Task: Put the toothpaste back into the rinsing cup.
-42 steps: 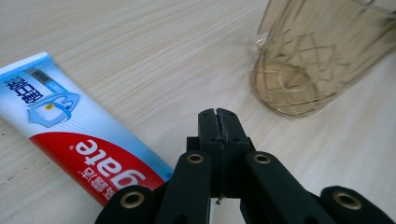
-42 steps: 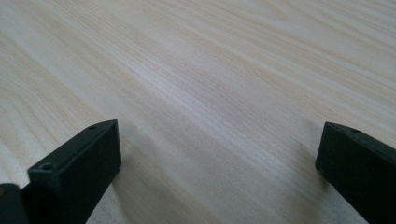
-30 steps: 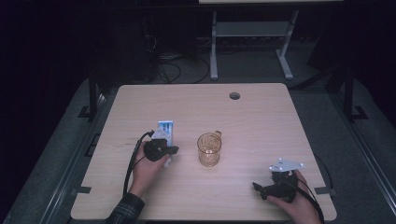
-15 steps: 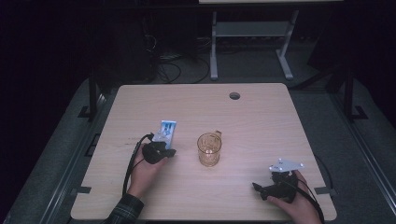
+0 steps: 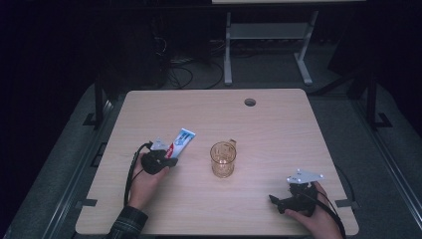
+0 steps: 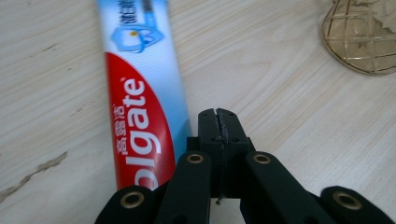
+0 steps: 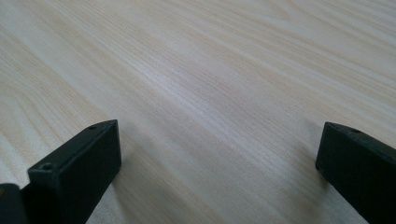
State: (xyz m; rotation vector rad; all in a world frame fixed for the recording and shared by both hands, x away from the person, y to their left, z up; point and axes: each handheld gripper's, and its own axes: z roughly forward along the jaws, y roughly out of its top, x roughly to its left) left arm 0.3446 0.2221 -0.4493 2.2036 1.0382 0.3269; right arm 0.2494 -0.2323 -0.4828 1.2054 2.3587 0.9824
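red, white and blue toothpaste tube point(image 6: 140, 93) lies flat on the pale wood-grain table point(image 5: 278, 129), left of centre in the high view, one end pointing up and right toward the far edge. legible print: "colgate" in white lettering on the red band, partly cut off at the lower edge of the left gripper view, with a column of small chinese characters beside it that i cannot read with certainty. the upper, light blue part carries a shield-shaped emblem and further characters, too blurred to read. tube surface is glossy and smooth, without visible dents.

left claw point(image 6: 218, 122) is fully closed, its two black jaws pressed together with nothing between them. its tip sits just beside the right edge of the tube in its own view; whether it touches the tube cannot be told. in the high view the left claw point(image 5: 166, 160) rests at the near end of the tube point(image 5: 180, 142).

amber glass mug point(image 5: 222, 159) with a ribbed, faceted pattern stands upright near the table's middle, just right of the tube, apart from it.

right claw point(image 7: 219, 163) stands wide open over bare wood, jaws empty. in the high view it point(image 5: 273, 199) sits near the table's near right corner, well apart from mug and tube.
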